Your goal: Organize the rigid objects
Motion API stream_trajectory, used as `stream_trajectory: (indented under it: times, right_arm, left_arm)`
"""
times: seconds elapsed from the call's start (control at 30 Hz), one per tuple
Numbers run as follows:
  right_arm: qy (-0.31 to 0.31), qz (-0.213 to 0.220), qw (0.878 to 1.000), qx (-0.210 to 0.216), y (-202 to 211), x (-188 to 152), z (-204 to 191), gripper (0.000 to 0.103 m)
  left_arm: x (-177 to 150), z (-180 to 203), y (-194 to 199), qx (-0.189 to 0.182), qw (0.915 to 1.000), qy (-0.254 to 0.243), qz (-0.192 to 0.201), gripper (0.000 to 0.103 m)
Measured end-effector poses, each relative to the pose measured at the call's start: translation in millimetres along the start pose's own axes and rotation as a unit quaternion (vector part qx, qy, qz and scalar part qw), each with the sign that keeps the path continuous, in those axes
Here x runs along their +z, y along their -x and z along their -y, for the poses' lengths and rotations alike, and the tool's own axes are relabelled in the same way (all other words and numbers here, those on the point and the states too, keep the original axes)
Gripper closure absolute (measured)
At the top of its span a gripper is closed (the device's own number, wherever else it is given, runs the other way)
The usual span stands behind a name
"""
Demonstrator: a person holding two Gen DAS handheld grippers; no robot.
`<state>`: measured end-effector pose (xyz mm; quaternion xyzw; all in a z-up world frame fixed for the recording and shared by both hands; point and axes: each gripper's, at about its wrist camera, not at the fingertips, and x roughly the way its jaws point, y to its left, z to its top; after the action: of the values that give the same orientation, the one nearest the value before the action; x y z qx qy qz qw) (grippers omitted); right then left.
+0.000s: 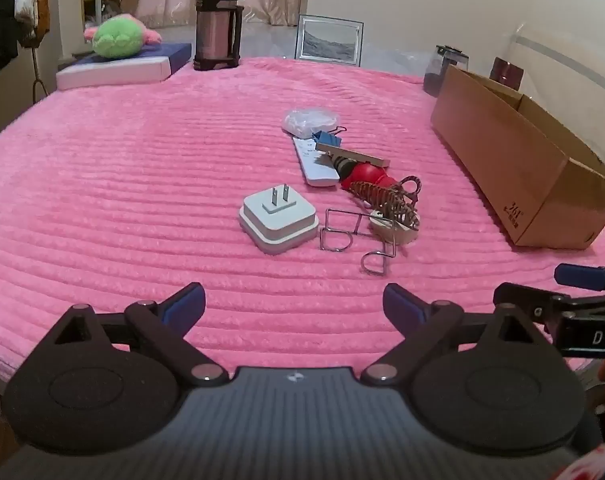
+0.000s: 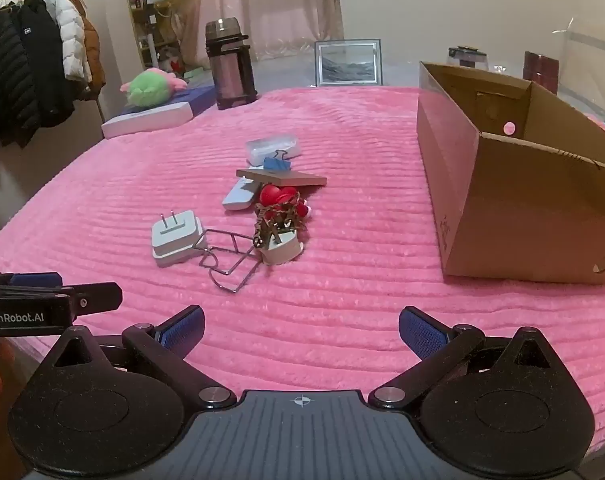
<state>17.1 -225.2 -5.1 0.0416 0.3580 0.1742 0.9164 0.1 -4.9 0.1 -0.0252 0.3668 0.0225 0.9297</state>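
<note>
A pile of small objects lies mid-table on the pink cover: a white plug adapter (image 1: 278, 218) (image 2: 174, 236), a wire rack (image 1: 354, 236) (image 2: 226, 258), a woven ornament on a white base (image 1: 390, 208) (image 2: 280, 236), a red toy (image 1: 366, 174) (image 2: 278, 196), a white remote (image 1: 314, 162) (image 2: 240, 196), a flat wooden piece (image 1: 352, 154) (image 2: 282, 178), a blue binder clip (image 1: 327, 139) (image 2: 276, 164) and a clear packet (image 1: 308, 120) (image 2: 272, 146). An open cardboard box (image 1: 514, 160) (image 2: 510, 208) stands to their right. My left gripper (image 1: 294, 304) and right gripper (image 2: 300, 330) are open and empty, near the front edge.
A thermos (image 1: 216, 24) (image 2: 230, 68), a picture frame (image 1: 329, 40) (image 2: 348, 62), and a green plush on a flat box (image 1: 118, 40) (image 2: 150, 88) stand at the back. Jars (image 1: 442, 68) sit behind the cardboard box. Coats (image 2: 30, 64) hang at left.
</note>
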Motion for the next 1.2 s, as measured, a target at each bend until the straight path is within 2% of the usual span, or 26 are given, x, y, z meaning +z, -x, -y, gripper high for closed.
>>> stream_trajectory:
  times: [0.23, 0.33, 1.2]
  right_arm:
    - [0.002, 0.002, 1.000, 0.002, 0.3, 0.7, -0.2, 0.002]
    - [-0.004, 0.010, 1.000, 0.003, 4.2, 0.1, 7.8, 0.002]
    - [-0.008, 0.013, 1.000, -0.001, 4.3, 2.0, 0.7, 0.002]
  left_arm:
    - [5.5, -2.0, 4.1, -0.013, 0.9999, -0.008, 0.001, 0.011]
    - [0.2, -0.7, 3.7, -0.012, 0.9999, -0.010, 0.004, 0.011]
    - [1.5, 2.0, 2.8, -0.013, 0.9998, -0.013, 0.006, 0.011]
